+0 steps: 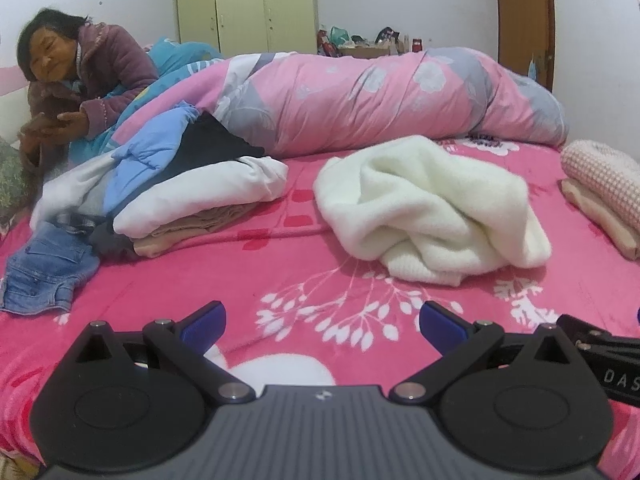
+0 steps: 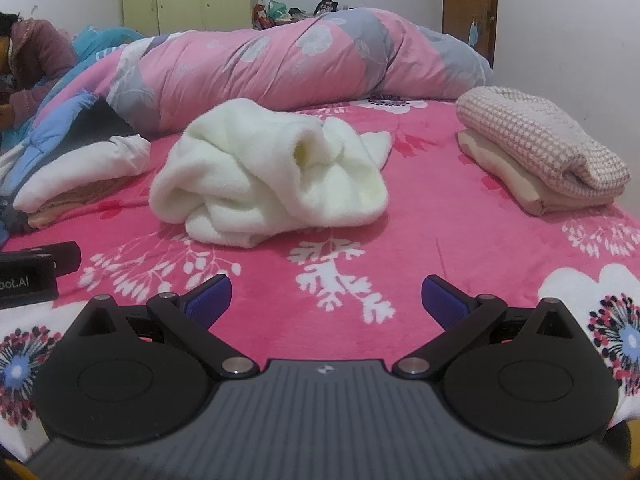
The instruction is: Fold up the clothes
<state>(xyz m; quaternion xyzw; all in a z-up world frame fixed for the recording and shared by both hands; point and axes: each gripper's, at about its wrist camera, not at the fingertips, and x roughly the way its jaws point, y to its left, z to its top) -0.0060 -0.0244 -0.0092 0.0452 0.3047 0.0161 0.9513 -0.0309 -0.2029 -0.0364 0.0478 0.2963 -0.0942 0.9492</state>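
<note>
A crumpled cream fleece garment [image 1: 432,208] [image 2: 272,176] lies in a heap on the pink flowered bedspread [image 1: 248,272] [image 2: 432,232]. My left gripper [image 1: 322,322] hovers low over the bedspread, short of the garment and a bit to its left, open and holding nothing. My right gripper [image 2: 326,298] is also open and empty, in front of the garment. The right gripper's black body shows at the right edge of the left wrist view, and the left one's at the left edge of the right wrist view.
Unfolded clothes [image 1: 160,184] and blue jeans [image 1: 44,272] are piled at the left. Two folded garments [image 2: 548,152] are stacked at the right. A rolled pink quilt [image 1: 380,96] lies across the back. A person [image 1: 80,76] sits far left.
</note>
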